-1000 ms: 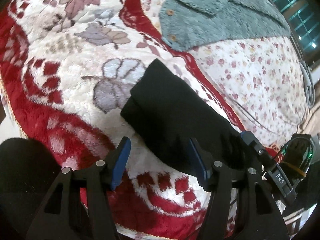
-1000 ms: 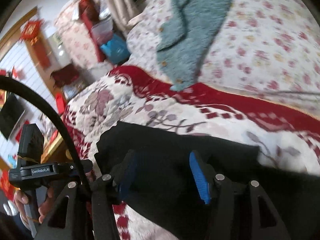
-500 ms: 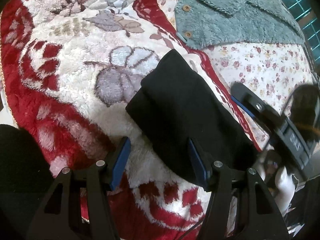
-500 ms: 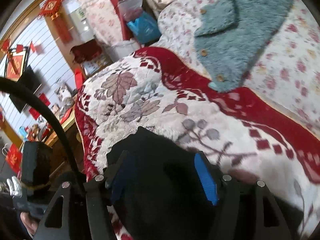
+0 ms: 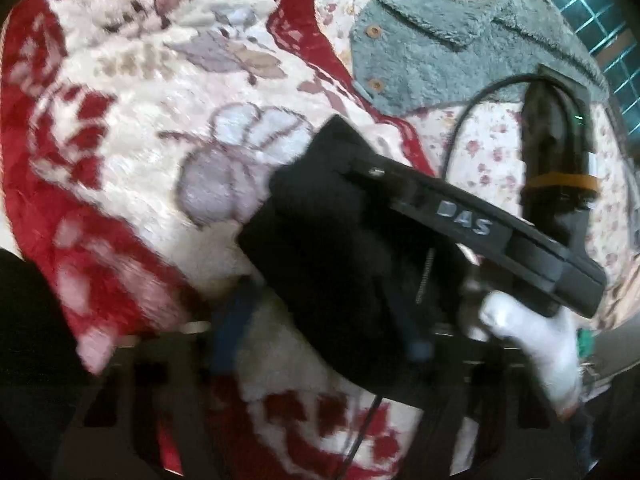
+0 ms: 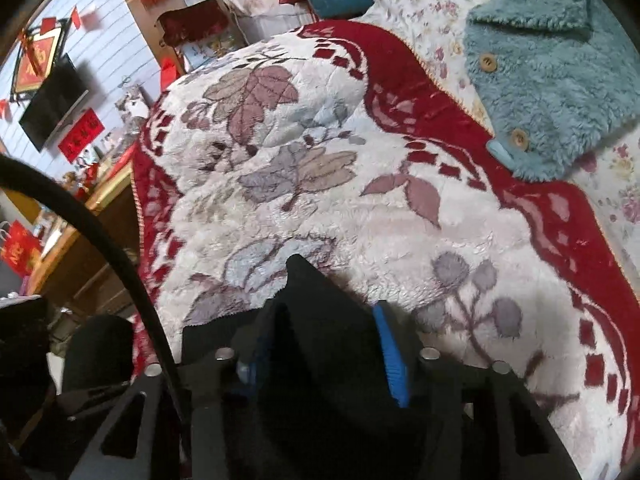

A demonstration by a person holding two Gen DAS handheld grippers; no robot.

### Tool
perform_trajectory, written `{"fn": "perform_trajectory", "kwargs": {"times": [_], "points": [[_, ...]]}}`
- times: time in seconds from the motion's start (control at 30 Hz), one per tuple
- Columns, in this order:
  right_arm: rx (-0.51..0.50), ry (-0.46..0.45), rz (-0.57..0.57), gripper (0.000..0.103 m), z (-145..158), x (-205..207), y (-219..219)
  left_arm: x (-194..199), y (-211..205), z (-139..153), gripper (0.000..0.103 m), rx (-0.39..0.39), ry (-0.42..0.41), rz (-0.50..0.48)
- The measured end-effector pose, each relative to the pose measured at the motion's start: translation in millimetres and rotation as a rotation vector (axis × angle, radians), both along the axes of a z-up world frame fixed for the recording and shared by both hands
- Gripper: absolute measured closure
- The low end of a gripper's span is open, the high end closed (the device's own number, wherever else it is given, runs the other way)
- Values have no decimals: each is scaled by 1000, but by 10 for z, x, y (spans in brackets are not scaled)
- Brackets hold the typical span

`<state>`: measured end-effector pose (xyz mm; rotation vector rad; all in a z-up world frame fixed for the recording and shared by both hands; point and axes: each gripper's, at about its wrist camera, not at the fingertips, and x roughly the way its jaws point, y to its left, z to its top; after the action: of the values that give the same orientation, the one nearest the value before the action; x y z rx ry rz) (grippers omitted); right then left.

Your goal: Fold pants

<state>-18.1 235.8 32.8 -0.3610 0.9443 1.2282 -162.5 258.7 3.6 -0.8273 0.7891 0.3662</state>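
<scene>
Black-framed right claw (image 6: pixel 320 356) with blue ribbed pads and silver screw heads; a black cable (image 6: pixel 100 240) arcs past its left side. Seen from the left claw (image 5: pixel 320 320), its body reads "DAS", above a white-gloved hand (image 5: pixel 536 344).

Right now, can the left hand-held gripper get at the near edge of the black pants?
Probably yes. The left hand-held gripper already straddles the edge of the black pants, jaws closing. The right hand-held gripper crosses above but leaves that edge free.
</scene>
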Motion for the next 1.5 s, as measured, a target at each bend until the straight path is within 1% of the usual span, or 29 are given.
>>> {"fn": "perform_trajectory", "kwargs": {"times": [0.03,0.07,0.1,0.13,0.2,0.33,0.4,0.53,0.63,0.7,0.77,0.87,0.97,1.07,1.17,1.23,1.3,1.33,1.37,1.4,1.43,1.47,1.5], "points": [[16,2,-10,71,17,10,-34,1,12,0,72,-1,-7,-10],[39,15,-20,73,41,27,-88,11,26,2,82,-21,-26,-32],[67,38,-30,77,74,48,-153,22,27,24,84,-23,-28,-41],[94,61,-41,80,107,65,-213,23,10,63,85,-4,-33,-47],[153,96,-62,82,199,61,-336,7,-40,158,87,34,-49,-61],[265,125,-106,83,432,12,-632,-36,-130,417,88,71,-104,-90],[335,142,-137,83,576,12,-841,-47,-224,611,89,92,-146,-123],[466,165,-201,83,855,39,-1353,-39,-548,1004,89,142,-237,-224],[546,165,-253,83,1011,48,-1792,36,-894,1233,89,184,-294,-319],[588,158,-289,83,1063,47,-2080,143,-1125,1333,89,201,-317,-376],[623,151,-333,84,1074,40,-2389,237,-1373,1393,89,198,-333,-440],[665,151,-401,90,1008,31,-2872,421,-1800,1395,89,198,-329,-549],[669,143,-490,90,864,12,-3359,591,-2211,1308,89,198,-311,-635],[656,147,-577,91,754,47,-3751,789,-2551,1120,89,177,-264,-707],[586,155,-675,91,533,84,-4108,967,-2837,864,89,182,-202,-752],[503,177,-772,91,328,141,-4302,1059,-2993,670,89,187,-151,-773],[448,192,-843,91,176,152,-4479,1108,-3074,510,89,191,-110,-784],[427,189,-868,90,138,133,-4539,1125,-3080,474,89,188,-109,-785],[412,180,-886,90,117,104,-4592,1122,-3084,475,87,184,-118,-789],[413,169,-900,88,119,66,-4652,1118,-3089,500,80,178,-121,-793],[430,166,-912,84,135,25,-4716,1120,-3094,522,75,163,-122,-810],[443,171,-923,81,149,-1,-4765,1126,-3091,555,65,138,-124,-835],[457,181,-932,70,181,-40,-4803,1113,-3083,603,58,119,-127,-856]]}}
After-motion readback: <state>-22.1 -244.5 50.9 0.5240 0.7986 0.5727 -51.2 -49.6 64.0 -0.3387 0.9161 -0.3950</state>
